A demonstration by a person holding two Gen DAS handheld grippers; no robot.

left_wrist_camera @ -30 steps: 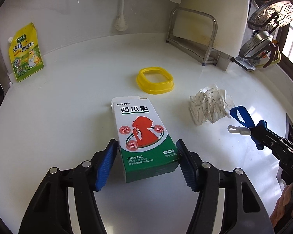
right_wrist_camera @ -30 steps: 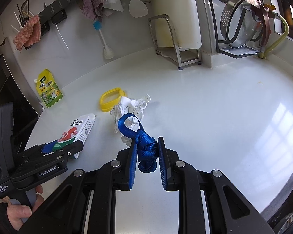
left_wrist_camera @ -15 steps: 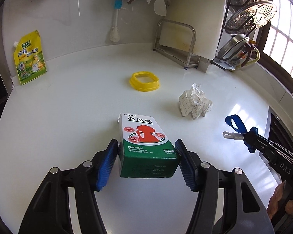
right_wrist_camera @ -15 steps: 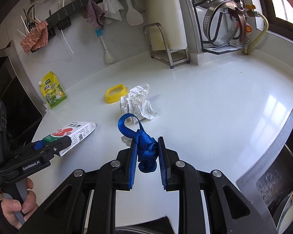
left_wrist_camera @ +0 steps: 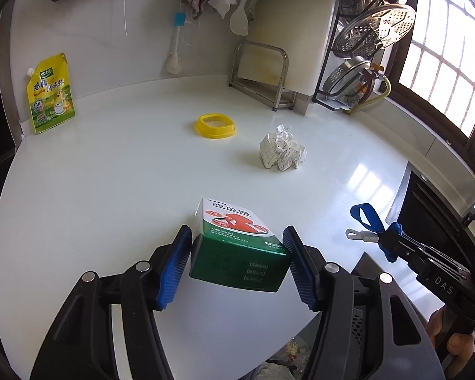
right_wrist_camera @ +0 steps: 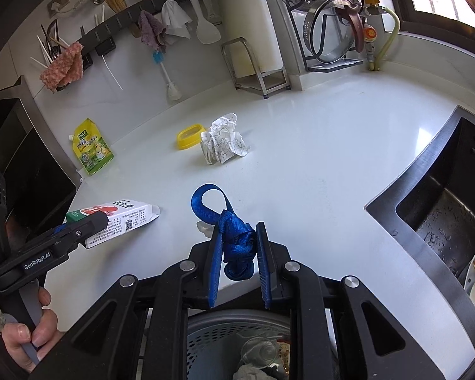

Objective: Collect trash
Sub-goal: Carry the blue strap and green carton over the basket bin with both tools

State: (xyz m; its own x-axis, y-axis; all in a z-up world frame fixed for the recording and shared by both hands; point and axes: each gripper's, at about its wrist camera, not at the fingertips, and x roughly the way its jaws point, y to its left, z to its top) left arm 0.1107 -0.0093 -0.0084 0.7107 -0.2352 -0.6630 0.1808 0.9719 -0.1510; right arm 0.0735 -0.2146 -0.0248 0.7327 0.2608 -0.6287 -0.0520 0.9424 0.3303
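Tilting downward, left tool (left_wrist_camera: 236, 253) clamps the green box (left_wrist_camera: 237, 247); right tool (right_wrist_camera: 239, 250) pinches blue strap (right_wrist_camera: 234, 231).

My left tool (left_wrist_camera: 237, 255) has blue ribbed pads on black arms; the carton (left_wrist_camera: 237, 243) in it is green and white with a red figure. My right tool (right_wrist_camera: 237, 253), pads blue too, holds a royal-blue woven strap (right_wrist_camera: 234, 231). The desk (left_wrist_camera: 110, 174) is glossy white. Toward its far edge I see a yellow ring (left_wrist_camera: 215, 125), white crumpled paper with dark grid lines (left_wrist_camera: 281, 152), and a yellow-green pouch (left_wrist_camera: 50, 93).
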